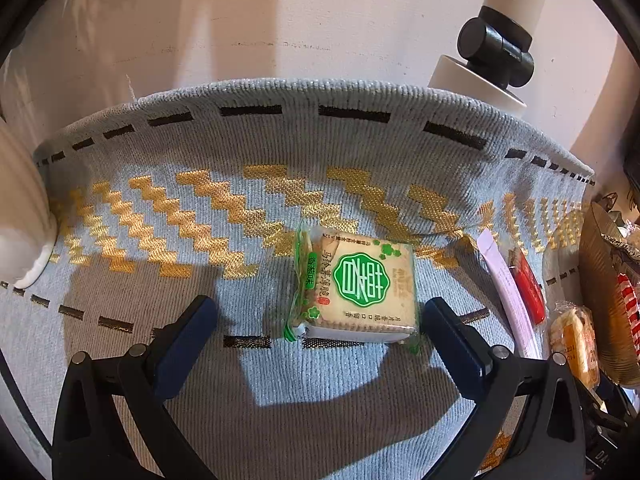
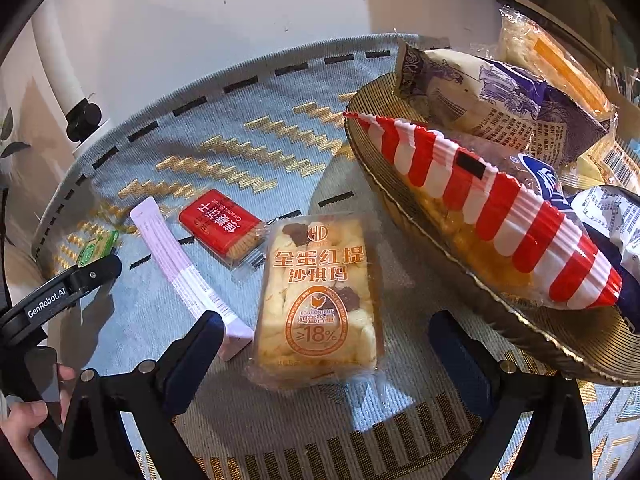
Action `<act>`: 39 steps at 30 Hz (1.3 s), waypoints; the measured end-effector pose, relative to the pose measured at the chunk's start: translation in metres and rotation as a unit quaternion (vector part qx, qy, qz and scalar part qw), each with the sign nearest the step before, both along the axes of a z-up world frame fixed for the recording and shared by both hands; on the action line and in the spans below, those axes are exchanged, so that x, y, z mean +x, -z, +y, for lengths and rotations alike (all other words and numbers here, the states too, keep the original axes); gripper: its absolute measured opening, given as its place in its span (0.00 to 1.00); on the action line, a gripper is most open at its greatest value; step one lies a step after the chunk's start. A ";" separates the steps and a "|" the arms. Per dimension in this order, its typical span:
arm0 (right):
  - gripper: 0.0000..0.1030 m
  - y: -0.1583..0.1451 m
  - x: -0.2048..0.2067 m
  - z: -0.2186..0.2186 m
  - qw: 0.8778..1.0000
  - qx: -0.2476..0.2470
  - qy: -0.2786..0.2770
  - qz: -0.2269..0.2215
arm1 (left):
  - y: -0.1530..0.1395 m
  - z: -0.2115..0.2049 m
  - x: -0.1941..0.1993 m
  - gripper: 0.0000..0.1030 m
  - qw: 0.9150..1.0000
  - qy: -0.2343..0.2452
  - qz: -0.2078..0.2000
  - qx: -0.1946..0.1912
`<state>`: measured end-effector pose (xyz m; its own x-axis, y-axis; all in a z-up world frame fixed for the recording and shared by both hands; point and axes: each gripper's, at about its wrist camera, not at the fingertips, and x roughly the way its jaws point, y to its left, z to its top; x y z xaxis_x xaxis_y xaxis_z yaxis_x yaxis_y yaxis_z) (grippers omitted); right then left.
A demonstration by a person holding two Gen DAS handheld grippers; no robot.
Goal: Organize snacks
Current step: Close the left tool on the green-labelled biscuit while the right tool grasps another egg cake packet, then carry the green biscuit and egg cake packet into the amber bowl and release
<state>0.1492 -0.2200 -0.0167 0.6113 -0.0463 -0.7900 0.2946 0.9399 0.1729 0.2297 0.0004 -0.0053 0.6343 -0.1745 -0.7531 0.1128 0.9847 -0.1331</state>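
Observation:
In the left wrist view a green-and-cream cracker packet (image 1: pixel 358 288) lies flat on the blue-and-gold woven cloth (image 1: pixel 200 208). My left gripper (image 1: pixel 320 312) is open just before it, the packet between the fingertips and nearer the right one. In the right wrist view my right gripper (image 2: pixel 326 338) is open around the near end of an orange egg-cake packet (image 2: pixel 320 296). A lilac stick pack (image 2: pixel 188 272) and a red biscuit packet (image 2: pixel 222 224) lie to its left. A gold tray (image 2: pixel 560 344) at right holds a red-striped packet (image 2: pixel 500 208) and several other snacks.
The left gripper (image 2: pixel 80 276) shows at the left edge of the right wrist view, over the green packet (image 2: pixel 96 246). A white lamp post with a black knob (image 1: pixel 496 52) stands behind the cloth by the wall. The tray (image 1: pixel 600 280) lies to the right of the left gripper.

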 end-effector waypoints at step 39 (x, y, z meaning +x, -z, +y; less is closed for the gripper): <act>0.47 -0.023 -0.033 -0.014 0.984 0.121 -0.088 -0.100 | -0.019 0.002 -0.020 0.47 0.998 -0.002 -0.057 -0.024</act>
<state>0.1163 -0.2337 0.0064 0.7372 0.2490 -0.6281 0.0678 0.8977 0.4354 0.2102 0.0028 0.0141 0.7154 -0.2071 -0.6673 0.1268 0.9777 -0.1675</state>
